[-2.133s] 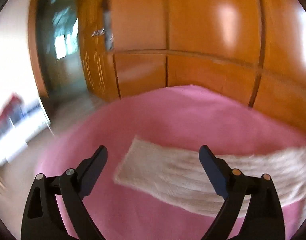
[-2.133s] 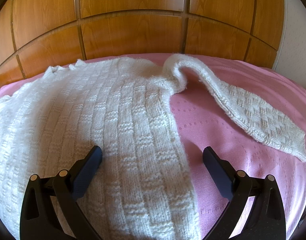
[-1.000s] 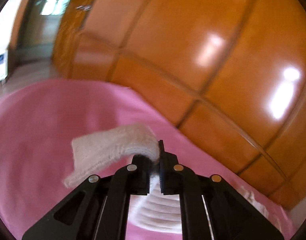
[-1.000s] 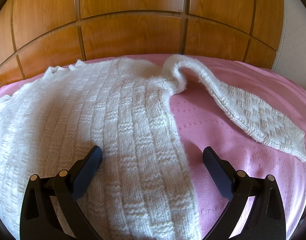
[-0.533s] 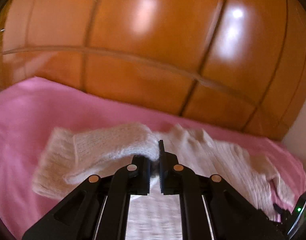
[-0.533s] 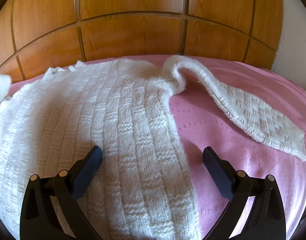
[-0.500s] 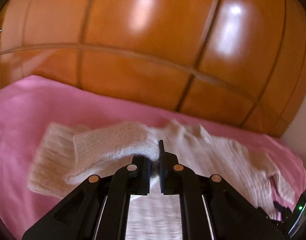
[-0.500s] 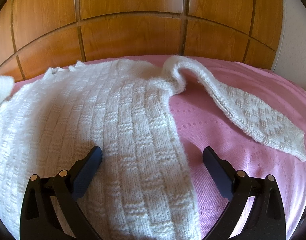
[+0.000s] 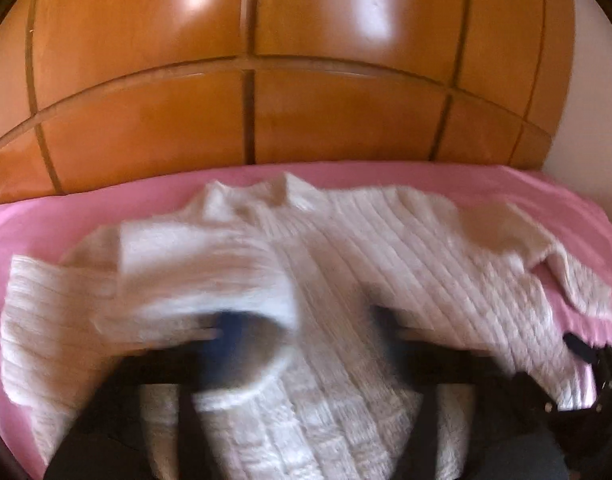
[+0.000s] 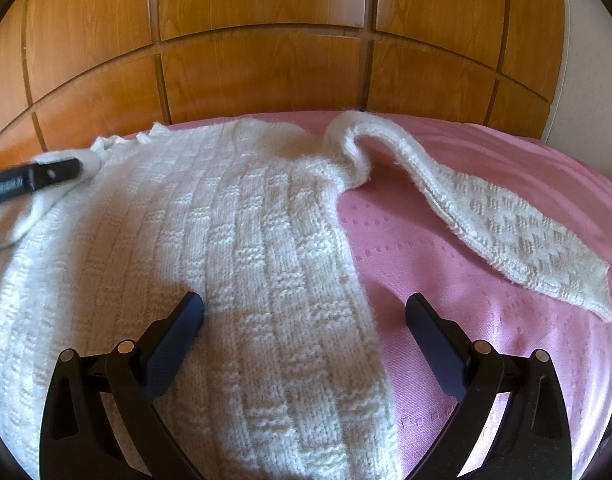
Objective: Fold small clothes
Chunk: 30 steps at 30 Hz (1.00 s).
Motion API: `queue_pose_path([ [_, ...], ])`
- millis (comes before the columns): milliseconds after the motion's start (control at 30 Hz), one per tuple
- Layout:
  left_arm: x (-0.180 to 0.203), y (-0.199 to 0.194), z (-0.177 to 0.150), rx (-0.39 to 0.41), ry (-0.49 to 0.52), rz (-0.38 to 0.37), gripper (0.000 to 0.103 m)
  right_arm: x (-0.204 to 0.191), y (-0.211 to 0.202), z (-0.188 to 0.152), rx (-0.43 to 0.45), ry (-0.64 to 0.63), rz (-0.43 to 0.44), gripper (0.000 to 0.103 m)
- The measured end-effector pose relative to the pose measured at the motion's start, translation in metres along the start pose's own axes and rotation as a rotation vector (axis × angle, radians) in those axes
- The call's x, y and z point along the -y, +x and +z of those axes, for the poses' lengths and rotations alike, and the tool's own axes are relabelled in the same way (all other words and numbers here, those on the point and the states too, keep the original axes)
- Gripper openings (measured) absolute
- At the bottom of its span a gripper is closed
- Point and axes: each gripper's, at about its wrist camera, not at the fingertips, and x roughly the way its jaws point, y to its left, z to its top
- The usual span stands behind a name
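A white knitted sweater lies flat on a pink bedspread. In the left wrist view the sweater fills the middle, and its left sleeve lies folded over the body. My left gripper is blurred, its jaws apart above the sweater, the sleeve draped over the left finger. My right gripper is open and empty over the sweater's right side edge. The right sleeve stretches out to the right on the bedspread. The left gripper shows at the left edge of the right wrist view.
A wooden panelled wardrobe stands right behind the bed. A white wall is at the far right. The right gripper's tip shows at the right edge of the left wrist view.
My left gripper carried the left sleeve rightward over the sweater's body, then opened its jaws. The right gripper has not moved.
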Motion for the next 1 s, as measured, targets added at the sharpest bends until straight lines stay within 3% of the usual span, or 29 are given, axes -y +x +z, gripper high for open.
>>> queue_pose_path([
  [133, 0.008, -0.033, -0.016, 0.086, 0.053, -0.114, 0.095, 0.001, 0.001, 0.001, 0.001, 0.003, 0.003, 0.100],
  [267, -0.001, -0.070, -0.030, 0.173, 0.100, -0.153, 0.098, 0.000, 0.001, 0.000, 0.002, 0.004, 0.002, 0.100],
  [333, -0.015, -0.082, -0.032, 0.235, 0.082, -0.113, 0.098, 0.000, 0.001, 0.000, 0.003, 0.004, 0.002, 0.099],
  [400, -0.040, -0.088, -0.033, 0.268, 0.010, 0.010, 0.098, 0.000, 0.001, 0.000, 0.002, 0.004, 0.002, 0.099],
  [500, -0.091, -0.081, -0.035, 0.221, -0.185, 0.173, 0.098, 0.000, 0.001, 0.000, 0.003, 0.002, -0.002, 0.099],
  [633, -0.157, -0.064, -0.050, 0.071, -0.428, 0.360, 0.095, -0.005, 0.000, 0.000, 0.011, -0.019, -0.034, 0.099],
  [700, -0.185, -0.052, -0.066, -0.013, -0.566, 0.338, 0.095, -0.010, 0.000, 0.000, 0.005, -0.042, -0.061, 0.099],
  [733, -0.193, -0.050, -0.071, -0.014, -0.602, 0.298, 0.097, -0.013, -0.001, 0.002, 0.000, -0.055, -0.076, 0.100],
  [800, -0.191, -0.053, -0.072, 0.006, -0.592, 0.300, 0.097, -0.023, -0.007, 0.007, 0.012, -0.089, -0.107, 0.100],
  [900, -0.189, -0.050, -0.072, -0.012, -0.569, 0.318, 0.099, -0.049, -0.026, 0.018, 0.085, -0.125, 0.013, 0.100],
  [1000, -0.190, -0.051, -0.072, -0.013, -0.566, 0.323, 0.099, -0.100, -0.035, 0.038, 0.124, -0.240, 0.112, 0.099],
])
